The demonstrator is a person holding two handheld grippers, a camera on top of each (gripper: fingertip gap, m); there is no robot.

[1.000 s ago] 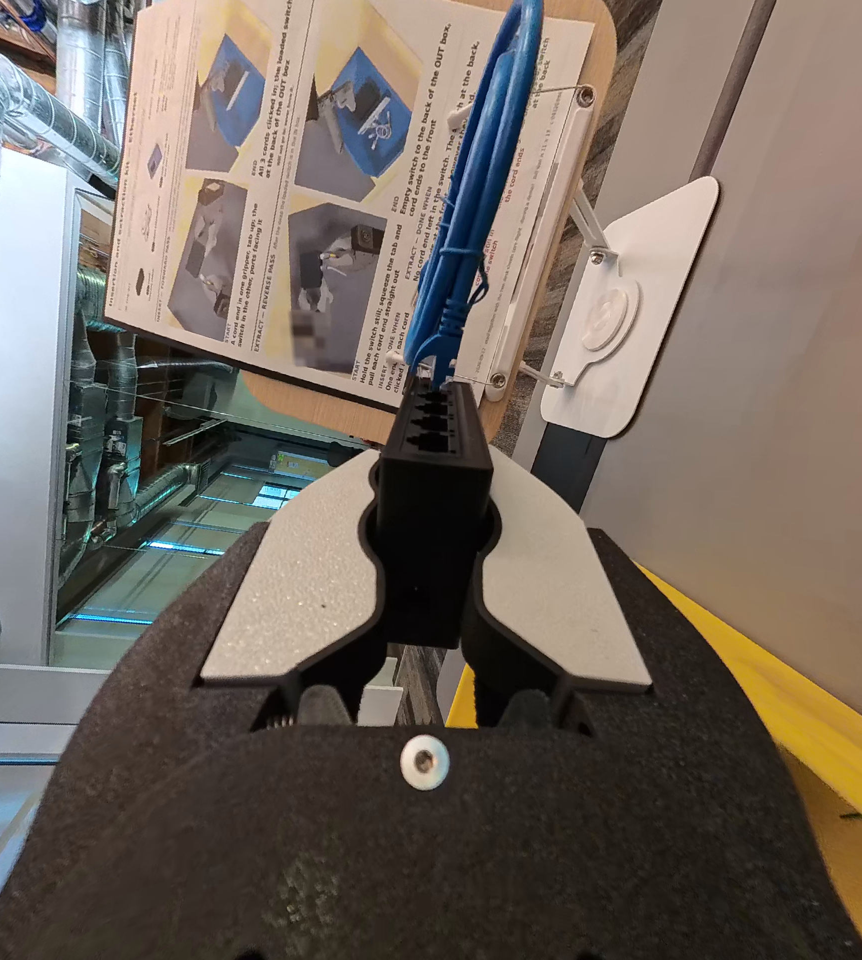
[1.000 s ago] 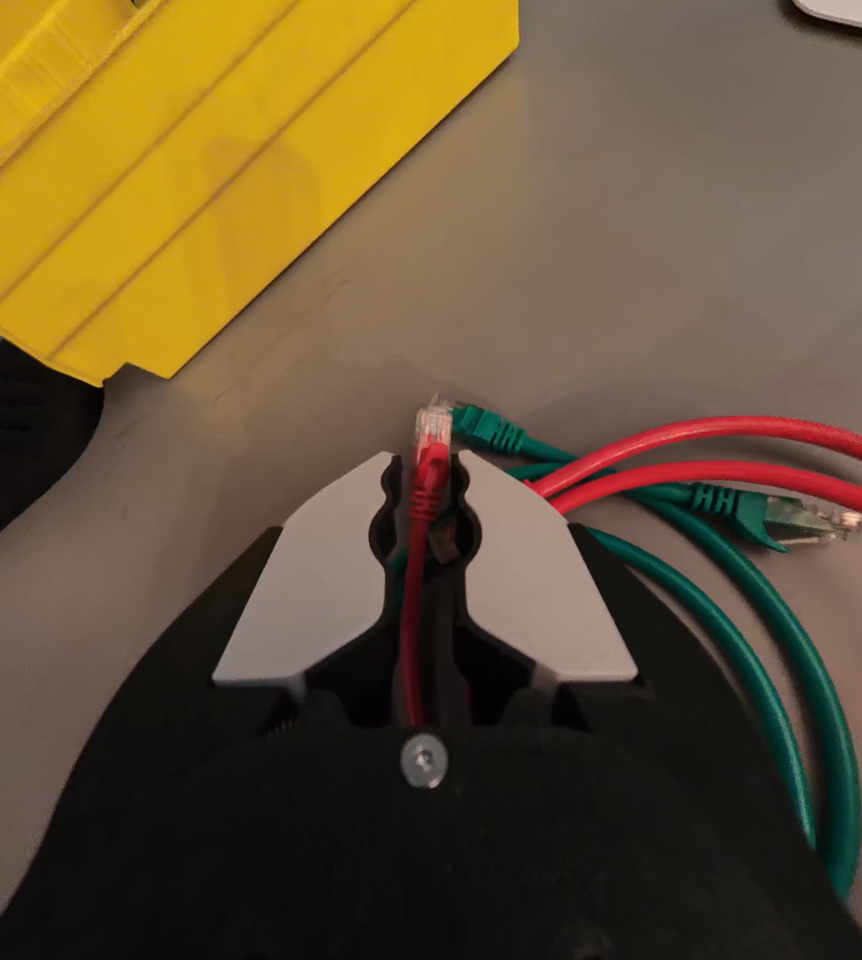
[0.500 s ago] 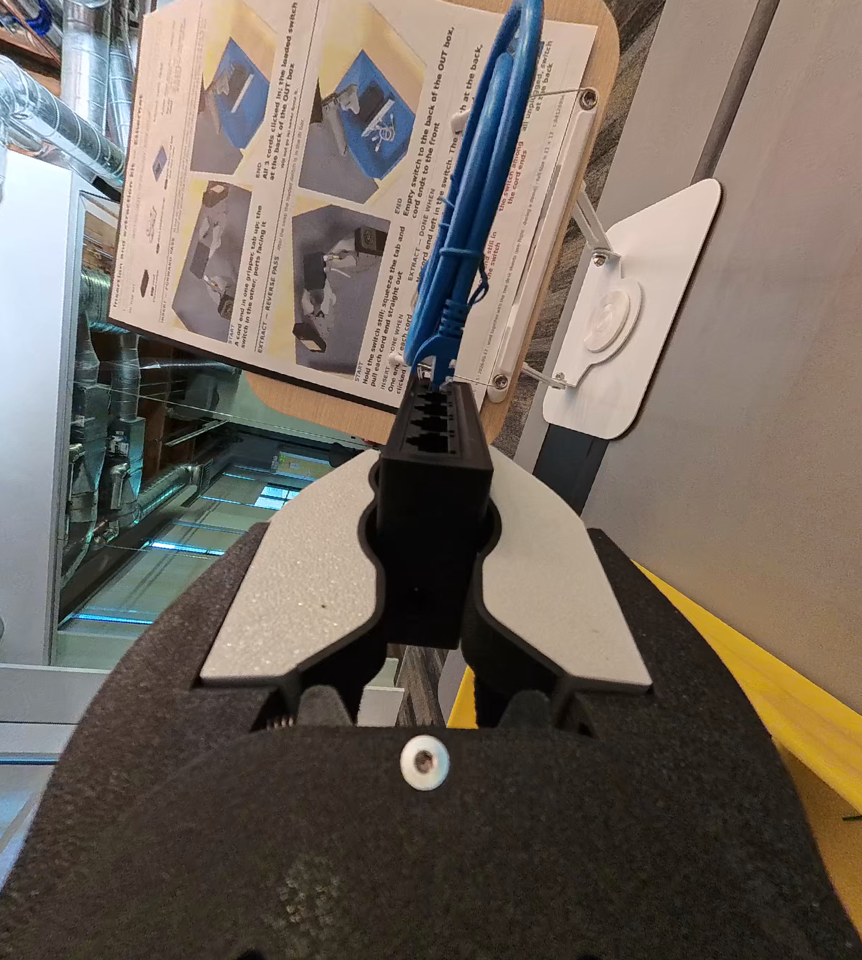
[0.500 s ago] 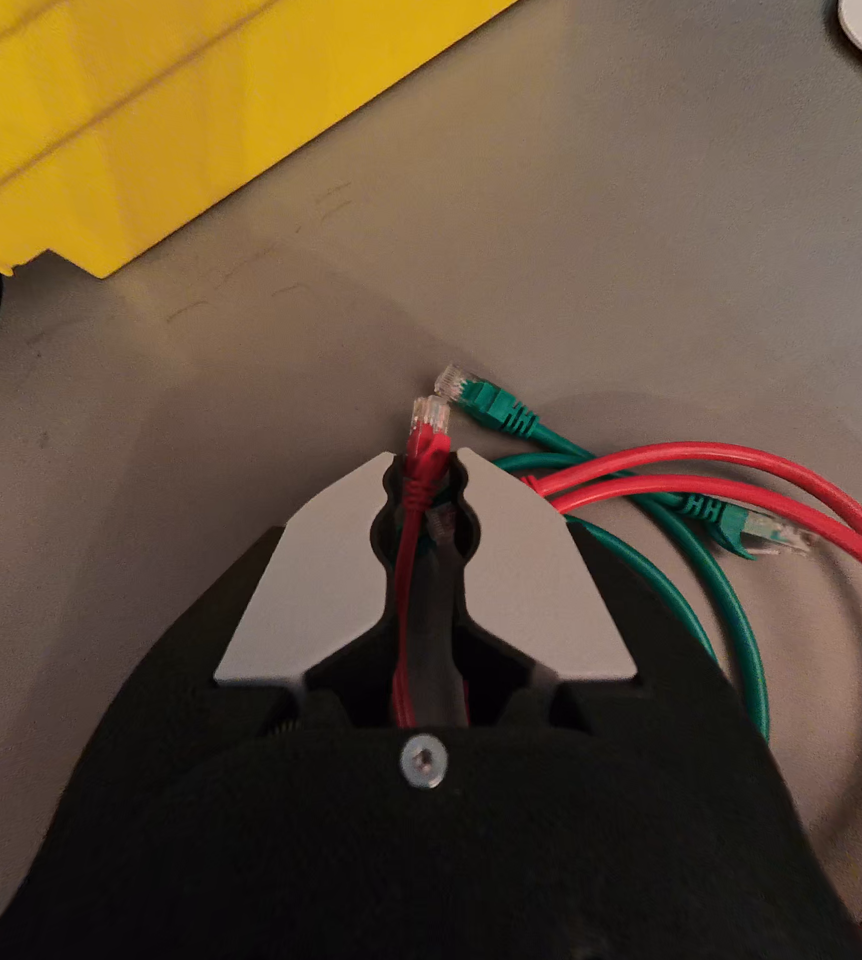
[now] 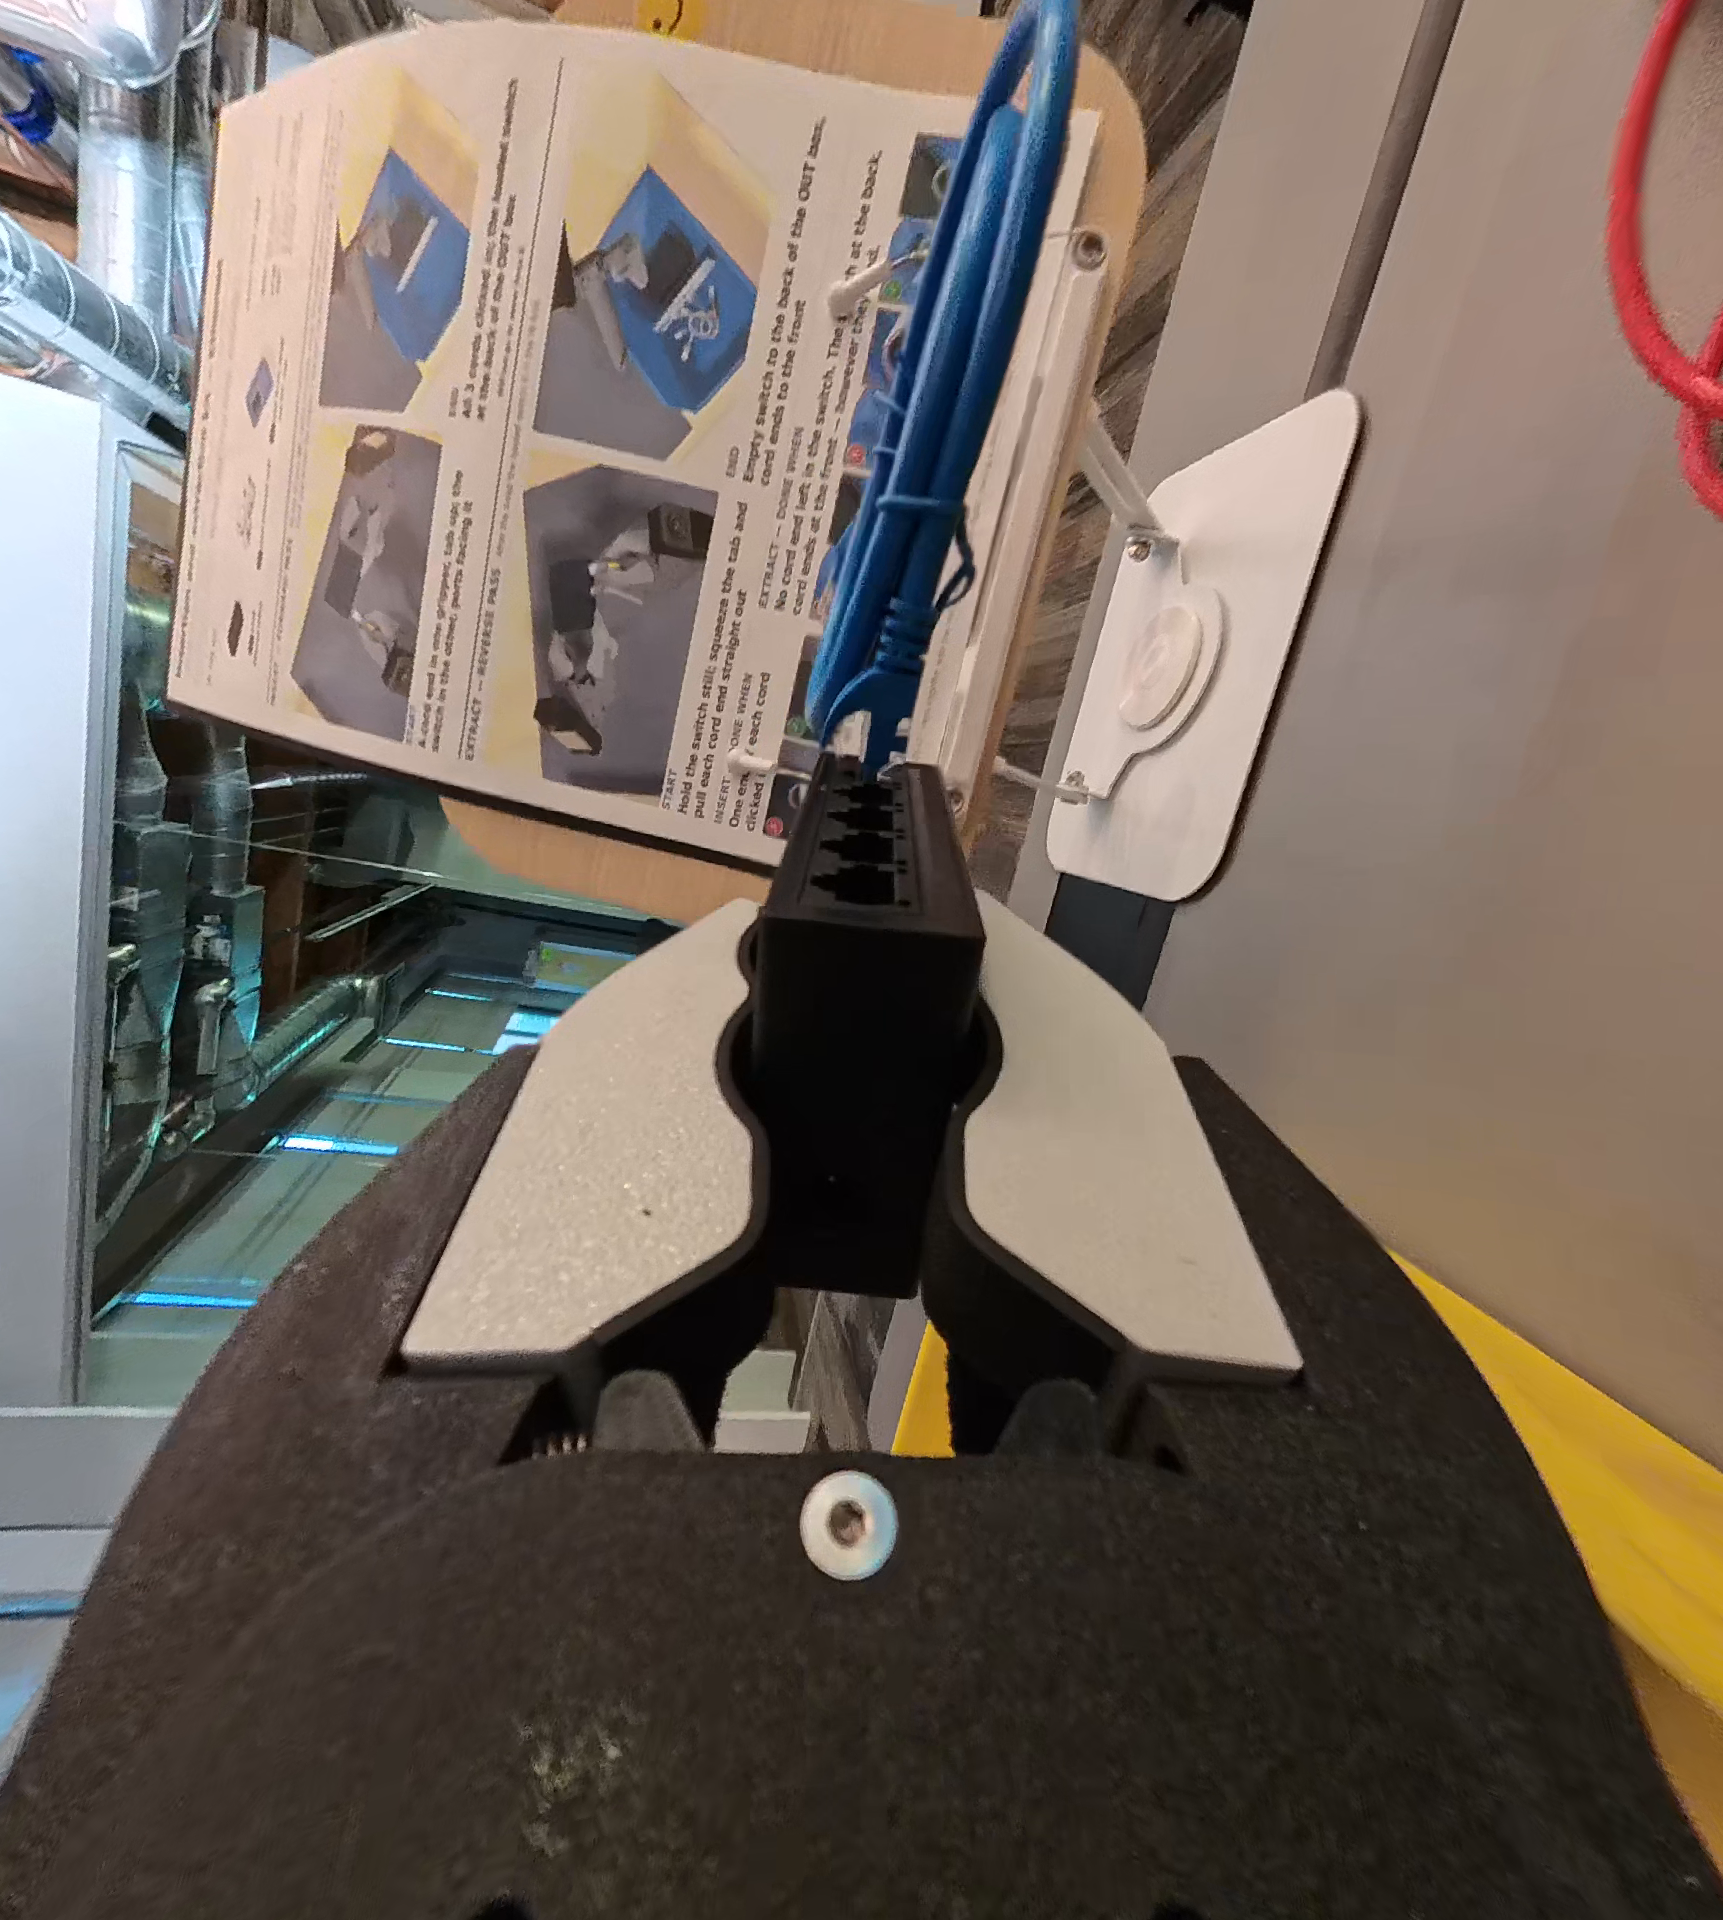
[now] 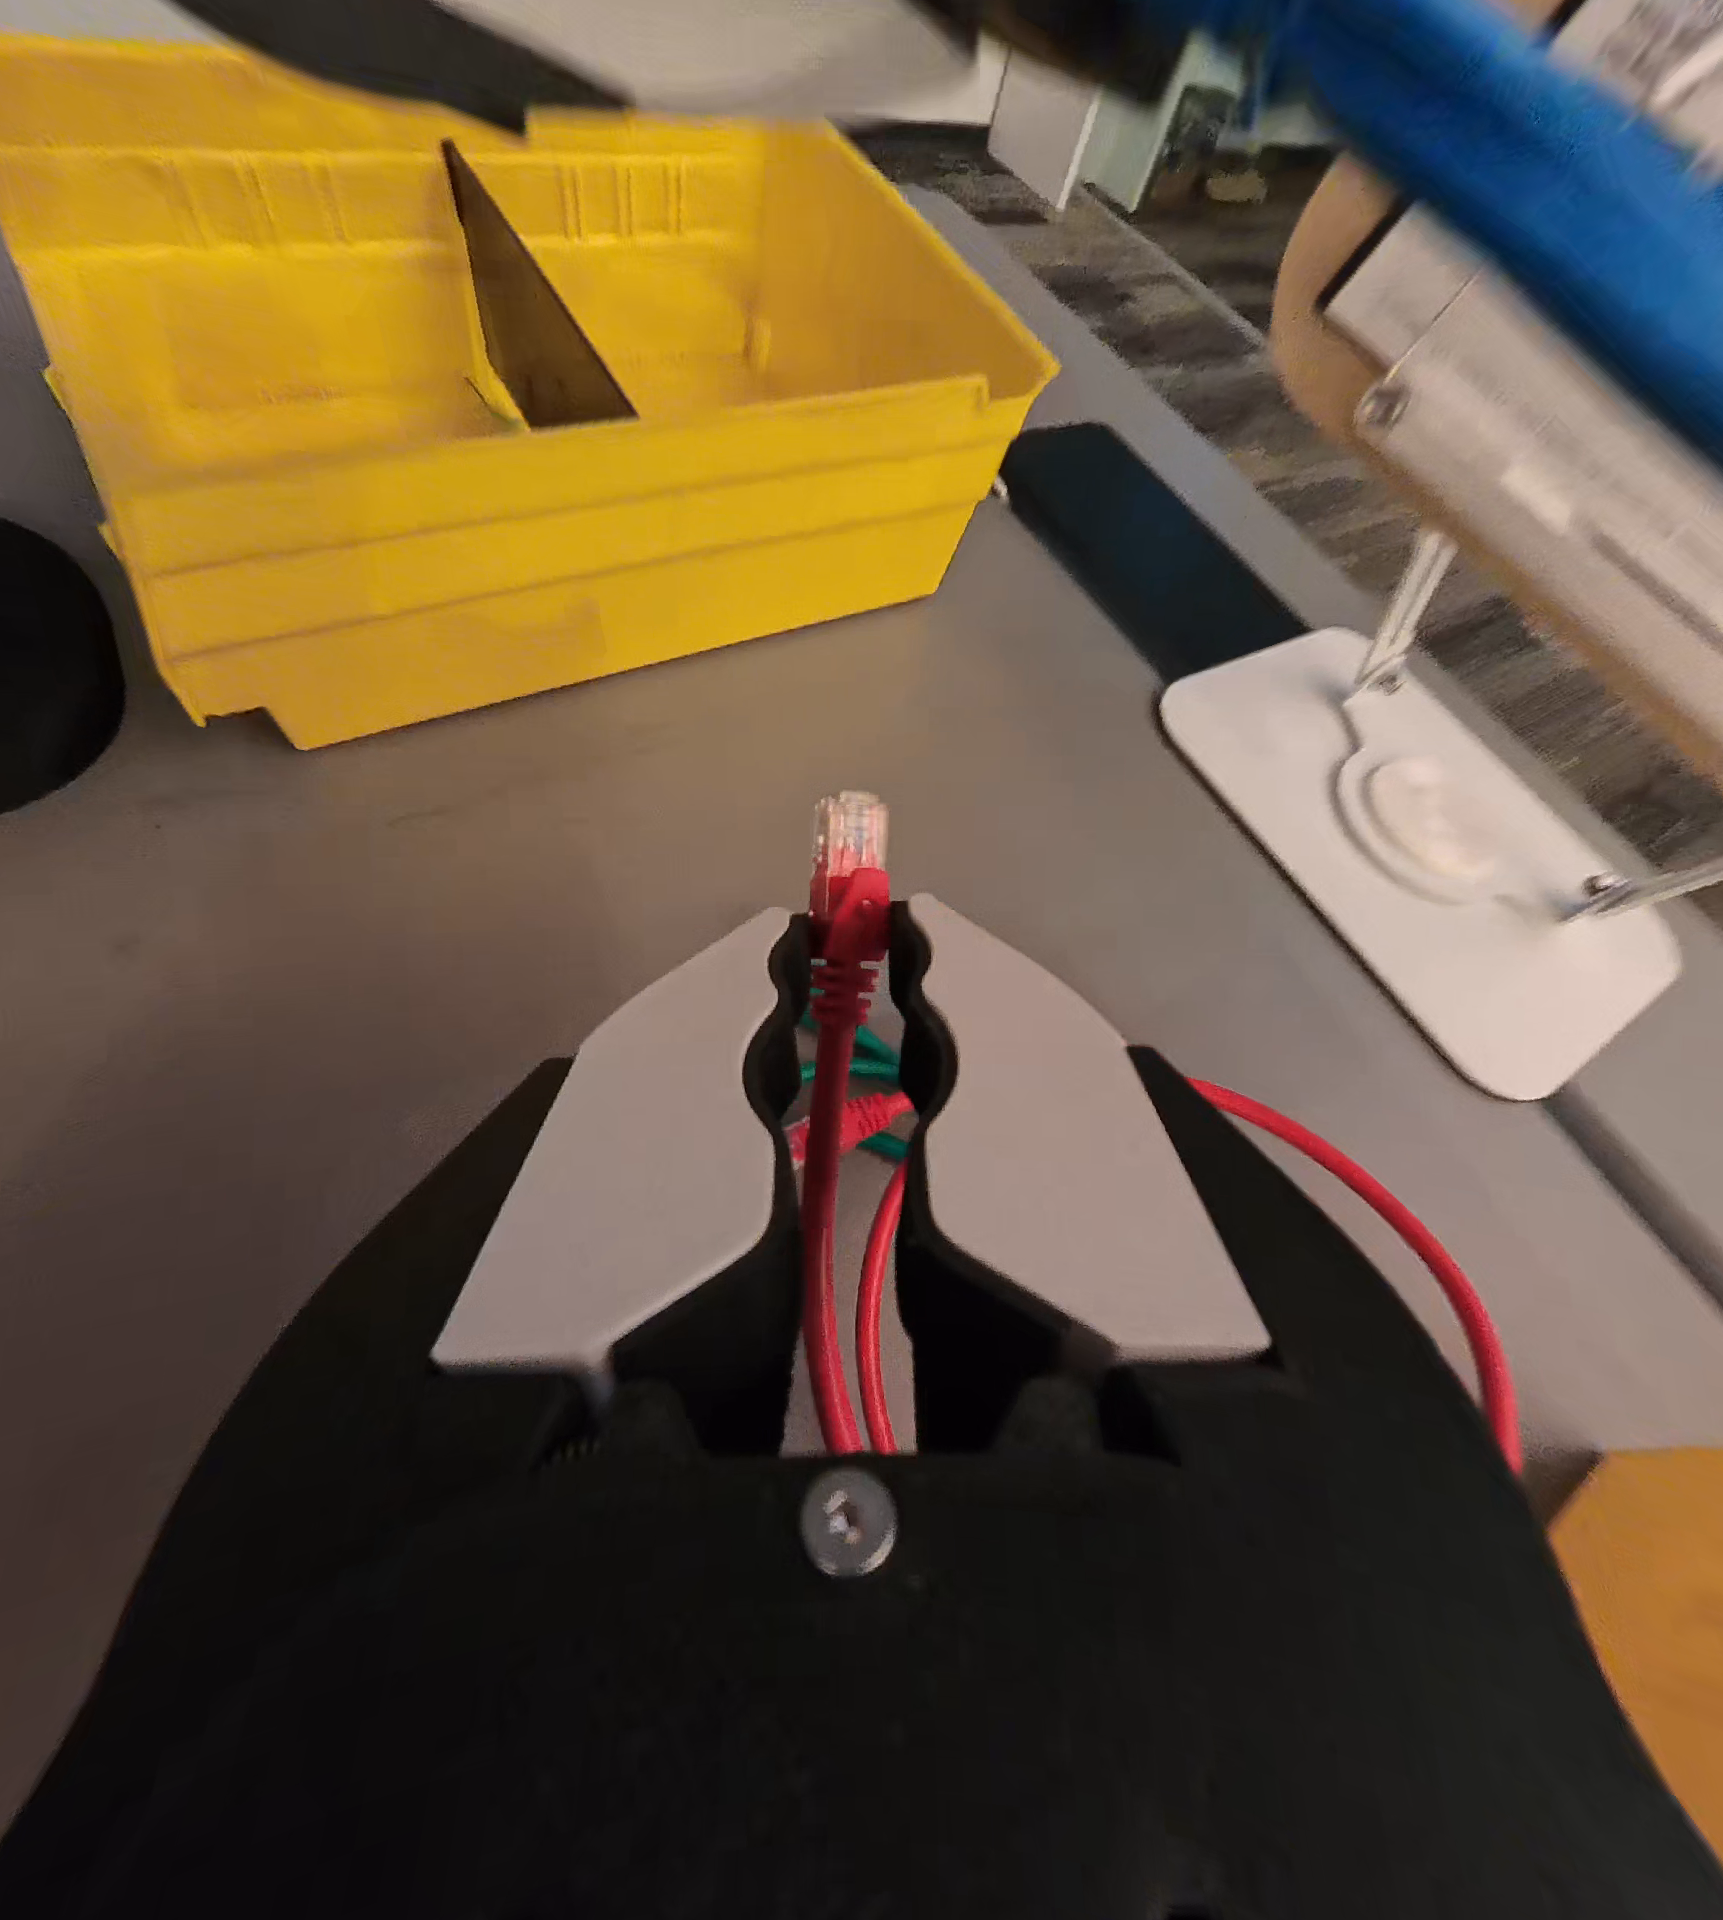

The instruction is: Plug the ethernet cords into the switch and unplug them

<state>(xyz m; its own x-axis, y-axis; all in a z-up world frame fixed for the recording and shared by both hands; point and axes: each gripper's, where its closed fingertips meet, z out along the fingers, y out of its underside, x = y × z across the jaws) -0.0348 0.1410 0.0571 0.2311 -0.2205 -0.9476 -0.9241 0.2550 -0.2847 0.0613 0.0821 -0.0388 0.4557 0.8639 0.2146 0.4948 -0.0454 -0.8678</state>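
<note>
Left gripper [image 5: 867,997] clamps the switch [image 5: 862,1039], blue cord [image 5: 940,436] in its far port. Right gripper [image 6: 846,914] pinches the red cord [image 6: 841,987] behind its plug, well short of the switch; it should enter a free port squarely.

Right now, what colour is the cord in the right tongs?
Red cord, clearest in the right wrist view.

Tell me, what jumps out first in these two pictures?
In the left wrist view, a small black plastic network switch stands clamped in the left hand-held gripper, a bundled blue ethernet cord plugged into its far end. In the right wrist view, the right hand-held gripper pinches a red ethernet cord, clear plug forward, with a yellow plastic bin beyond.
</note>
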